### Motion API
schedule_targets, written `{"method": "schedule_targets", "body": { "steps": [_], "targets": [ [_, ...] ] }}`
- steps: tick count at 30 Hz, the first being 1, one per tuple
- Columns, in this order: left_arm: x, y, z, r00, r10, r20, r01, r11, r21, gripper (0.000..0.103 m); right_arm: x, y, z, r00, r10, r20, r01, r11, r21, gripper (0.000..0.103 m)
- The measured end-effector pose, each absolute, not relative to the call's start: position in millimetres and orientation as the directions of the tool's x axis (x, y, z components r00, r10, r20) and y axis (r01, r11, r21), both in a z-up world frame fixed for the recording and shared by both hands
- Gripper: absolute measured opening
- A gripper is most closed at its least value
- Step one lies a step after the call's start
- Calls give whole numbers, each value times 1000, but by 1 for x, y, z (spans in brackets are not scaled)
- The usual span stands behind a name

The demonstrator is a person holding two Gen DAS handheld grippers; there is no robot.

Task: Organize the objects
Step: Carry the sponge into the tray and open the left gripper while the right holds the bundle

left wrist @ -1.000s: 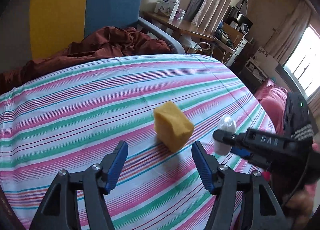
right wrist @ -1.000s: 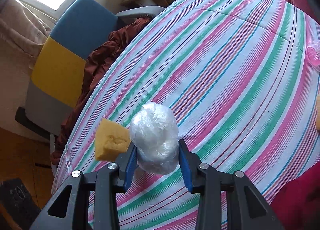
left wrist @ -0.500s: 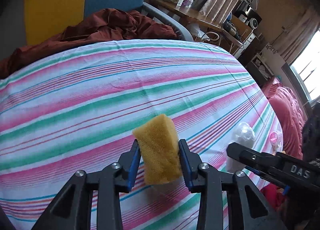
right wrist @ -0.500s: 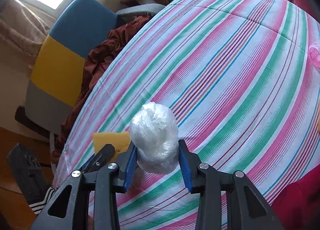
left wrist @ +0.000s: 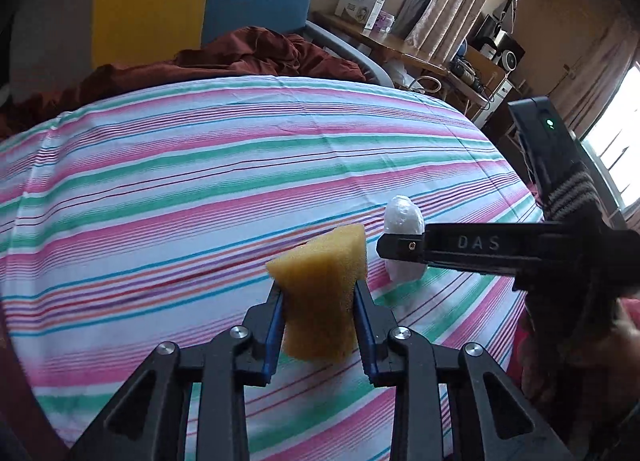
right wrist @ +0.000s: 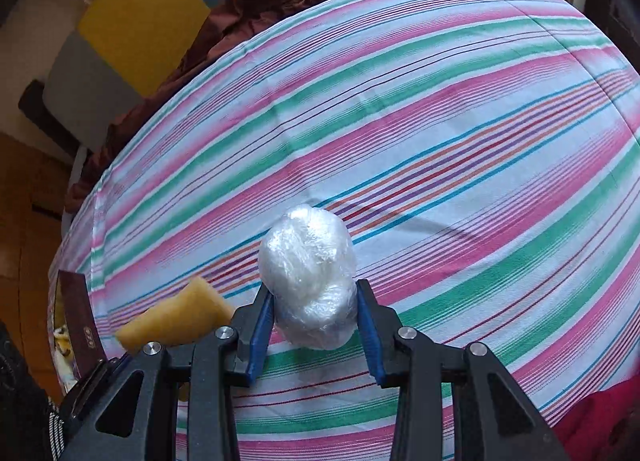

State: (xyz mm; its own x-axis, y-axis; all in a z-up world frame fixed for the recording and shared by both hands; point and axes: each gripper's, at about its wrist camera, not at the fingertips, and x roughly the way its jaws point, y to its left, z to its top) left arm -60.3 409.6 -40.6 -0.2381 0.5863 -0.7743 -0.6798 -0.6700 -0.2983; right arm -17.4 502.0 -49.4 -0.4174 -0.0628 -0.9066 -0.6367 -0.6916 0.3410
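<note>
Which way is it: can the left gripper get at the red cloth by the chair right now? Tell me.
Probably not. The left gripper is shut on the sponge, so its jaws are full, and the red cloth lies beyond the striped sheet.

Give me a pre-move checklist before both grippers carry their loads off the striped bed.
1. Left gripper shut on yellow sponge: ok.
2. Right gripper shut on plastic-wrapped bundle: ok.
3. Sponge pinched between both blue pads: ok.
4. Sponge and bundle apart: ok.
5. Loads lifted off striped sheet: cannot tell.
6. Drop-off spot in view: not ok.
</note>
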Motion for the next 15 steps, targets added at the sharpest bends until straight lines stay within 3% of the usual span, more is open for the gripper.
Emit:
{"method": "schedule_targets", "body": {
  "steps": [6, 15],
  "targets": [
    [-37, 365, -32, -345, 547, -763, -685, -702, -194, 32, -28, 485, -51, -362, -19, -932, -585, -774, 243, 39],
    [-25, 311, -19, -401, 544, -737, -640, -742, -200, 32, -36, 460, -50, -293, 108, -950, -521, -851, 64, 37]
  ]
}}
